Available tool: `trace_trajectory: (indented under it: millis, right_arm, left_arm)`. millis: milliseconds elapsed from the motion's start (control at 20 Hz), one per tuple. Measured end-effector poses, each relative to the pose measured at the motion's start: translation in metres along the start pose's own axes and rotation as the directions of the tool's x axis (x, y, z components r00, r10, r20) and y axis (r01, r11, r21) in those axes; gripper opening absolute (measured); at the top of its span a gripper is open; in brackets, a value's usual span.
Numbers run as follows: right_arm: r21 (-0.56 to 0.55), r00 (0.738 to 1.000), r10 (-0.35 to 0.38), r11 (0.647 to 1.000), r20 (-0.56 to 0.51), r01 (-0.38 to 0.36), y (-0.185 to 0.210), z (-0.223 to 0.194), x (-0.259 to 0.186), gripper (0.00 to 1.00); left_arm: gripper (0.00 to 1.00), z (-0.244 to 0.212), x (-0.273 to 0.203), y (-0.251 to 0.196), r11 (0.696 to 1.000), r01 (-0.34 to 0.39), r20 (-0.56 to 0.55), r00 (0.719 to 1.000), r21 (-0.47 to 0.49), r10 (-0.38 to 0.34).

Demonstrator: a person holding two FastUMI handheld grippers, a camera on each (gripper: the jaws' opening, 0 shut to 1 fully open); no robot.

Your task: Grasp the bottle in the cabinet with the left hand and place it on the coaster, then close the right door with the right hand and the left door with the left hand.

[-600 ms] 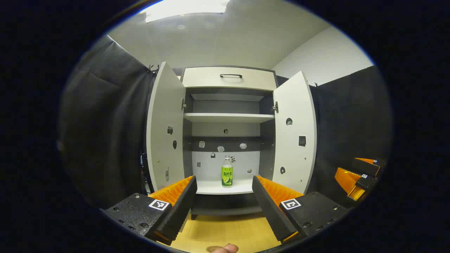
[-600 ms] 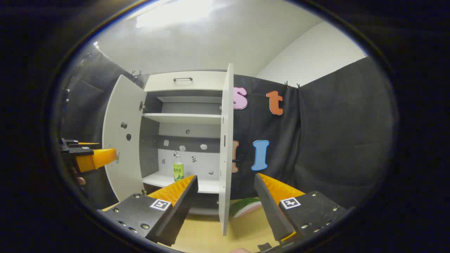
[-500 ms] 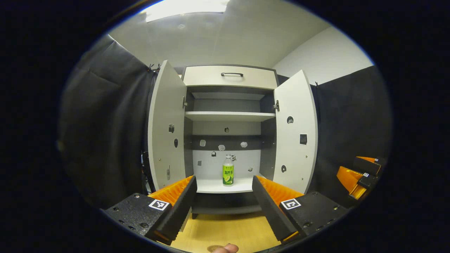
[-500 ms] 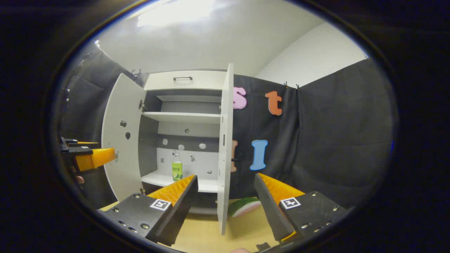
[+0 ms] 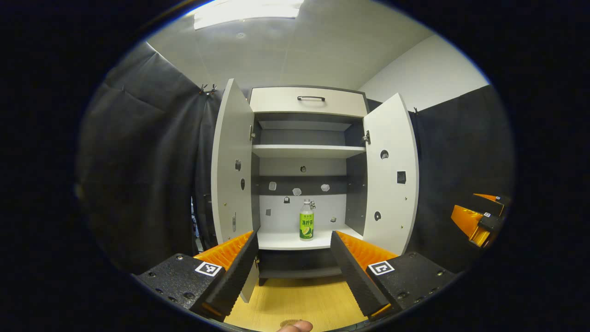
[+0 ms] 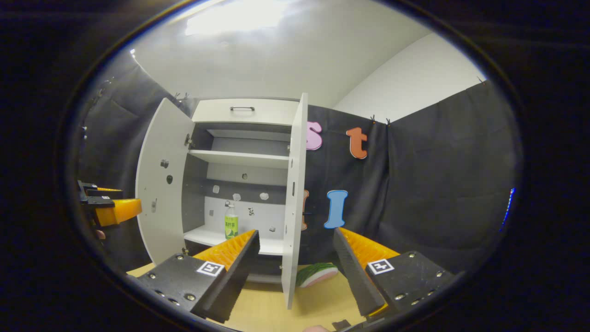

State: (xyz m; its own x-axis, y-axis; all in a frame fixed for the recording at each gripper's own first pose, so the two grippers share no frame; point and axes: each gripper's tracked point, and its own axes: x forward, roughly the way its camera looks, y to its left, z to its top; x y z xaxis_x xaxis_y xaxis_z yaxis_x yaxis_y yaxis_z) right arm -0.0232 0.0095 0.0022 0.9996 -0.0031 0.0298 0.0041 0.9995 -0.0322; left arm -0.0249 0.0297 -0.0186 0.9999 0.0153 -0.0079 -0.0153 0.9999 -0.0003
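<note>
My left gripper [image 5: 292, 258] sits low centre in the left gripper view, fingers spread wide and holding nothing. Beyond it, mid-frame, the bottle [image 5: 306, 225] stands upright on the cabinet [image 5: 309, 101]'s lower shelf; I'd advance straight, keeping it centred.

Matt white cabinet [image 5: 392, 175], glossy plastic bottle [image 5: 306, 226], pale wood-grain table [image 5: 299, 302].

Cabinet [image 5: 308, 99] ahead, both doors swung wide. Bottle [image 5: 306, 226] upright on lower shelf [image 5: 286, 240], framed between left gripper [image 5: 293, 256] fingers, spread and empty, well short of it. Right gripper [image 5: 479, 221] at far right edge. Coaster [image 5: 289, 323] partly visible on wooden table [image 5: 295, 302].
</note>
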Motion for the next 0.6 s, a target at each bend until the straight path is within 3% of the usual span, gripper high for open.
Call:
trace_trajectory:
  millis: [300,600]
  right_arm:
    - [0.027,0.996,0.085,0.996,0.006,-0.086,0.018,0.004,0.013,0.96]
    - [0.086,0.992,0.125,0.988,-0.002,-0.125,0.003,0.009,0.041,0.96]
  left_arm:
    - [0.99,0.000,0.008,-0.007,1.000,-0.019,-0.008,1.000,0.012,0.019]
    - [0.99,0.029,0.013,-0.011,0.994,-0.102,0.053,0.993,0.023,0.101]
